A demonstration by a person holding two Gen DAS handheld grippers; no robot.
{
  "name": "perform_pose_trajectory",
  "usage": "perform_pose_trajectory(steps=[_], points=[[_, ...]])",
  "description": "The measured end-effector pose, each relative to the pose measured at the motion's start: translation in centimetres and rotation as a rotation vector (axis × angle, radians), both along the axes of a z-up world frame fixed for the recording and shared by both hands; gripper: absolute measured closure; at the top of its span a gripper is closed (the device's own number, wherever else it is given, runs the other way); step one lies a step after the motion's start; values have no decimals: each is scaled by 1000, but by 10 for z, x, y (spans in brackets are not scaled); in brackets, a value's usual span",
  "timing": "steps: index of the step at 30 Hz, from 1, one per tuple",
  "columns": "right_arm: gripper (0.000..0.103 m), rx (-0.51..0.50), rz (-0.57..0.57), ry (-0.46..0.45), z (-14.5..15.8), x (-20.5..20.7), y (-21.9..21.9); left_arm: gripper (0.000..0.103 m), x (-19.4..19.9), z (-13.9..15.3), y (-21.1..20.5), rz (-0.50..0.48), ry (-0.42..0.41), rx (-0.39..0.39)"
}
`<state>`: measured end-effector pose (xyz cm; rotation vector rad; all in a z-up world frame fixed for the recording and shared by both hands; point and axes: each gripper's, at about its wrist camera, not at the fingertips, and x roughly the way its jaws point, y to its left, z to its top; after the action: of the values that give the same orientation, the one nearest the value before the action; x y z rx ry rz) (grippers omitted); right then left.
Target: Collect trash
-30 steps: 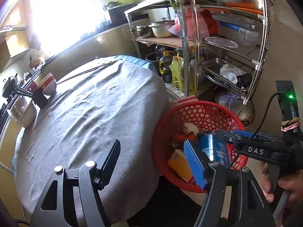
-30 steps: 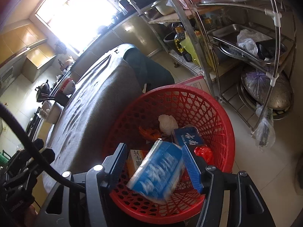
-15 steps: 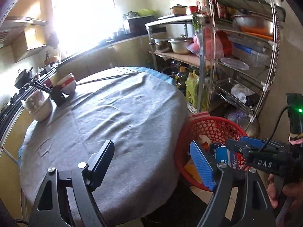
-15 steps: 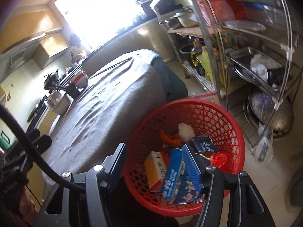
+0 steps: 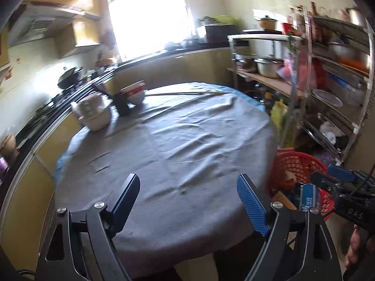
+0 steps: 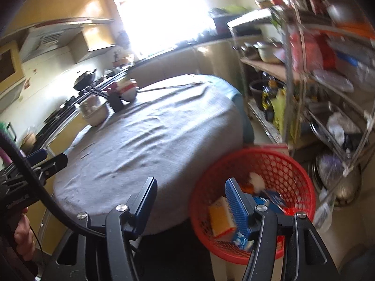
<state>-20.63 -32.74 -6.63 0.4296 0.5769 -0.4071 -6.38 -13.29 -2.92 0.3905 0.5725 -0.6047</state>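
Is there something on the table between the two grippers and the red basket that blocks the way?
Nothing visible does. The red basket stands on the floor beside the round table, its top open, with boxes already inside. Both the left gripper and right gripper are open and empty. The bowls sit at the table's far edge.

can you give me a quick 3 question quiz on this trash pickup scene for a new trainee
1. True or false: the right gripper is holding a blue packet.
2. Where does the red basket stand? A) on the table B) on the floor beside the table C) on the metal rack
3. Fill in: the bowls sit at the far edge of the table, on the grey ____.

Key:
1. False. Its jaws are apart and empty; the blue packets lie in the basket with an orange box.
2. B
3. Tablecloth
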Motion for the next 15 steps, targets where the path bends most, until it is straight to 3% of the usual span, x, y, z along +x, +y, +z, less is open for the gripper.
perform_pose_trajectory(steps=[6,15], points=[[37,-95,100,-31,28,21,47,18,7,14,43,113,-17,-29],[37,-156,184,-45,60,51,92,18,27,40,91,247,-67,-100]])
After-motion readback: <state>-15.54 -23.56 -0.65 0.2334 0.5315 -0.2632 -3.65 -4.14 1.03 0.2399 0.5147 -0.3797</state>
